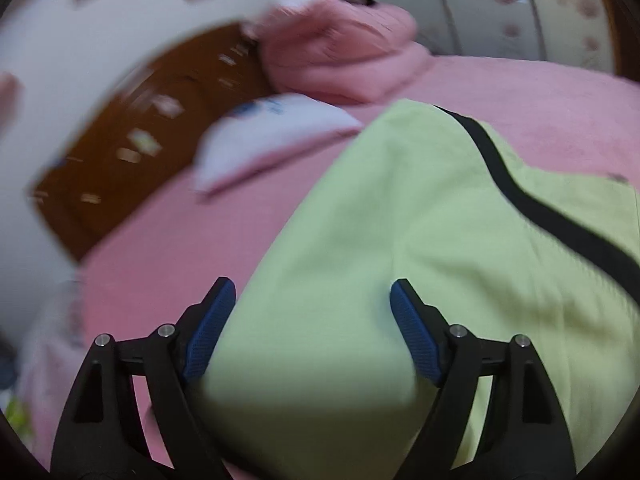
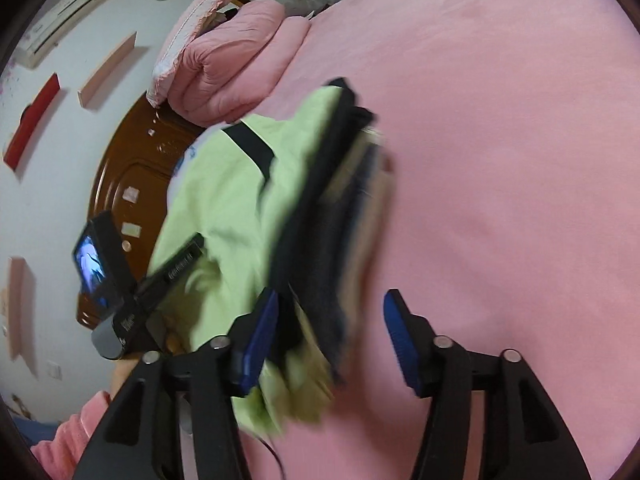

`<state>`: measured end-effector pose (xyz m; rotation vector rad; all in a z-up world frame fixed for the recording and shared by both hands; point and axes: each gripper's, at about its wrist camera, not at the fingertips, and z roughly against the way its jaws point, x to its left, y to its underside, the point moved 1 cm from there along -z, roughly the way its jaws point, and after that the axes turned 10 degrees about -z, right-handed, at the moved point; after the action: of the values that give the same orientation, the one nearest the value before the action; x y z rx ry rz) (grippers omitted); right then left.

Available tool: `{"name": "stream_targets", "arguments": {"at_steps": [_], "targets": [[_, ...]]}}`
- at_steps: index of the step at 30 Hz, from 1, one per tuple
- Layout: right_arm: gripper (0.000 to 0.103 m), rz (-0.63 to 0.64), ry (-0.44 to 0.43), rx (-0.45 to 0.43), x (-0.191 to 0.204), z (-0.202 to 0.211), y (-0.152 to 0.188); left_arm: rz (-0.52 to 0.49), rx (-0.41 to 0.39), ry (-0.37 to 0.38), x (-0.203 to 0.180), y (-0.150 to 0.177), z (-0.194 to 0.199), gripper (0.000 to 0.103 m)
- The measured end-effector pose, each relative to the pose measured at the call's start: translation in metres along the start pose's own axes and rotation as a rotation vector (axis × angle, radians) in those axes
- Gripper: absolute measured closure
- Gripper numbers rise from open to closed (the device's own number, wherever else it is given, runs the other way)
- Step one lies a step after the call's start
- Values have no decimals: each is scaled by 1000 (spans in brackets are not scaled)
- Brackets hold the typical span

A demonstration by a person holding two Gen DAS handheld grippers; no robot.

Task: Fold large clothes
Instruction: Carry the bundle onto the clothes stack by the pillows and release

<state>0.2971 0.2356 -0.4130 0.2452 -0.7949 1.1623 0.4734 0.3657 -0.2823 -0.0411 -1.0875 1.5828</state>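
A light green garment (image 1: 400, 200) with a black stripe (image 1: 520, 196) lies on the pink bed. My left gripper (image 1: 312, 282) is open just above its near corner. The cloth spreads between the wide-set blue pads (image 1: 416, 332) without being pinched. In the right wrist view the same garment (image 2: 240, 200) shows a dark, blurred hem (image 2: 320, 220) running between my right gripper's (image 2: 332, 292) fingers. That gripper is open too, and its right pad (image 2: 400, 344) stands apart from the cloth. The left tool's camera unit (image 2: 96, 264) rests on the garment's left side.
The pink bed sheet (image 2: 500, 160) stretches wide to the right. A folded pink quilt (image 1: 340, 52) and a white folded item (image 1: 276, 132) lie by the brown headboard (image 1: 140, 140). An air conditioner (image 2: 68, 8) hangs on the wall. A pink sleeve (image 2: 72, 432) shows at the lower left.
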Motion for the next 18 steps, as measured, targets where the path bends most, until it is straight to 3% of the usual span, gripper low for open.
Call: {"name": "stream_targets", "arguments": {"at_steps": [1,2,6,11,14,18], "targets": [[36,6,18,2,-15,15,10,-13,-15,-37,-7,11,23,25],[33,14,48,5,-30,30,21,-16,-17,-21,-12,21,40,25],[31,56,208,48,-118,113,75,-22,120,197,-42,69,122,25],[16,-12,394,82,-202,216,143,-93,283,320,-69,131,226,25],[11,-33,456,105,-240,282,182,-154,346,367,-84,169,303,25],[5,-41,552,82,-252,364,211,-252,407,466,-96,183,393,25]]}}
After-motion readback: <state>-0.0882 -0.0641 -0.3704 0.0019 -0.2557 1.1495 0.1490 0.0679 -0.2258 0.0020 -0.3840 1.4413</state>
